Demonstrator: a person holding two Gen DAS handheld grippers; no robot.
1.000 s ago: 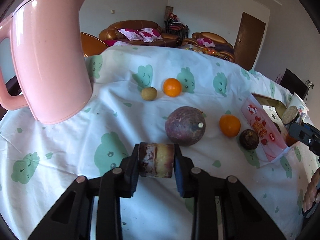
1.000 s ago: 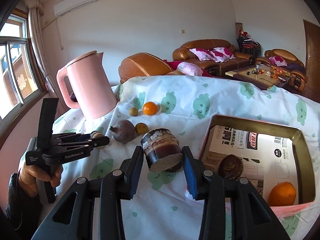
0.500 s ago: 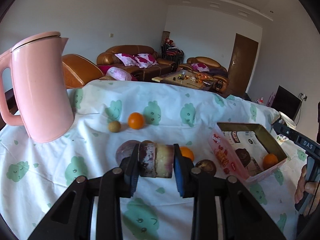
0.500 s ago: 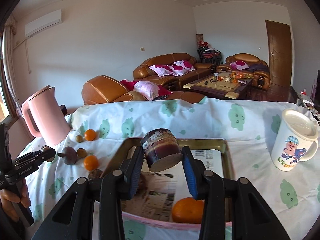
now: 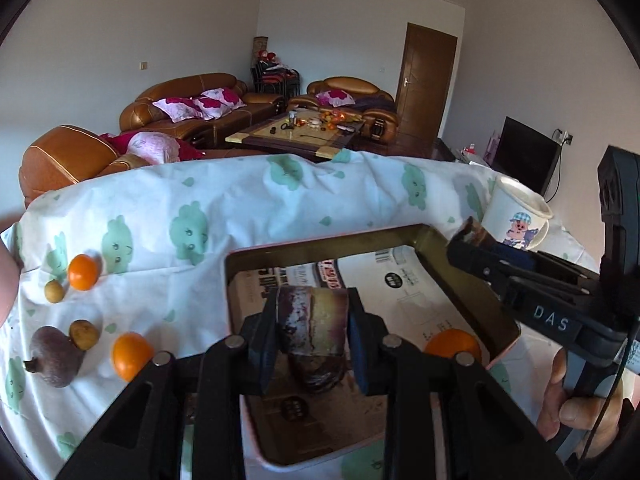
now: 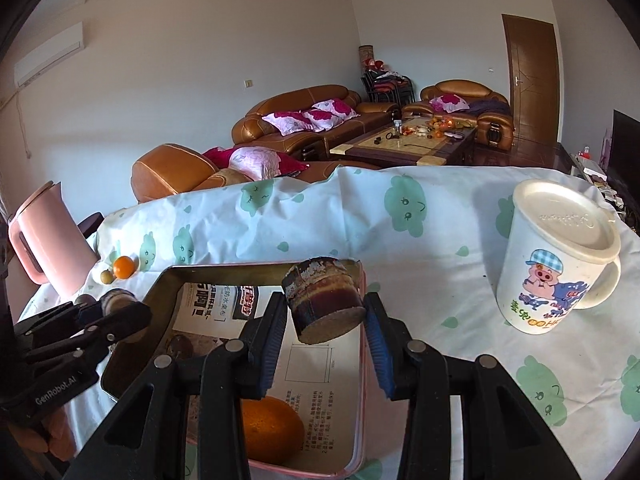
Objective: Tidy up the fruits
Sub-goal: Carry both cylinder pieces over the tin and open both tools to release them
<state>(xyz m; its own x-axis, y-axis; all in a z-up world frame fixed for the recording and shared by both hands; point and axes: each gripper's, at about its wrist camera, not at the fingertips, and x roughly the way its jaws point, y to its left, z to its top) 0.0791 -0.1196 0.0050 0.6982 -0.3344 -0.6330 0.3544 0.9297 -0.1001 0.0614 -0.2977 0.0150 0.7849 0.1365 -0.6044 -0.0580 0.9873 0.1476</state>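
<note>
My left hand-held gripper and right hand-held gripper each clamp a sugarcane piece above the box. Both crowd one opening, so I judge they could collide, or a drop could strike the orange inside.

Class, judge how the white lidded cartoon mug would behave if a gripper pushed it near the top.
The white lidded cartoon mug stands tall on wrinkled cloth, so a high push probably tips it. Its glossy wall likely slips. Its loose-looking lid may pop off.
</note>
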